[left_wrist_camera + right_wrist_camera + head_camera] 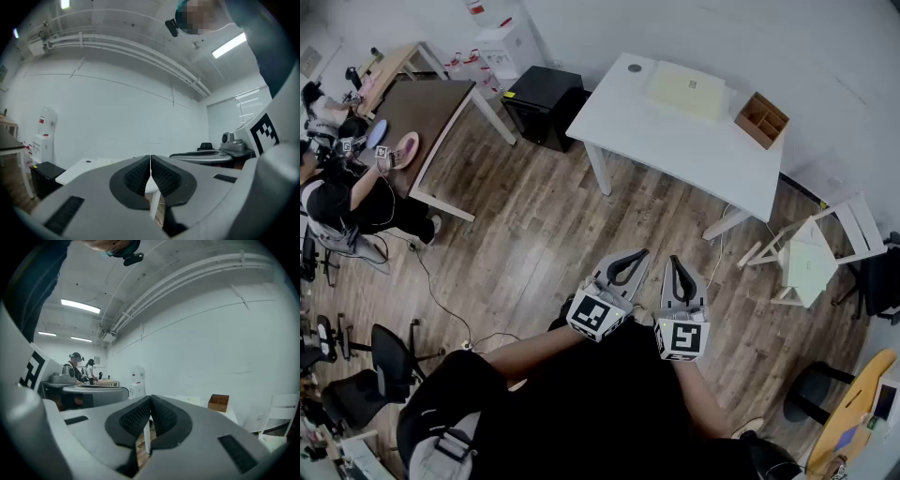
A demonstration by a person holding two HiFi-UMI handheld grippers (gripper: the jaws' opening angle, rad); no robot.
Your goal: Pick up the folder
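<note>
The folder [686,91] is a pale yellow flat case lying on the white table [675,141] at the far side of the room. It shows faintly as the pale folder [190,399] in the right gripper view. I hold both grippers side by side over the wooden floor, well short of the table and pointing level toward it. My left gripper [638,253] is shut with its ribbed pads [140,174] meeting and nothing between them. My right gripper [675,260] is shut and empty too, its tips [150,399] closed together.
A wooden organiser box [760,119] stands on the table's right end. A black cabinet [542,103] sits left of the table and a white folding chair [811,253] to its right. A seated person [337,187] works at a brown desk [431,112] on the left.
</note>
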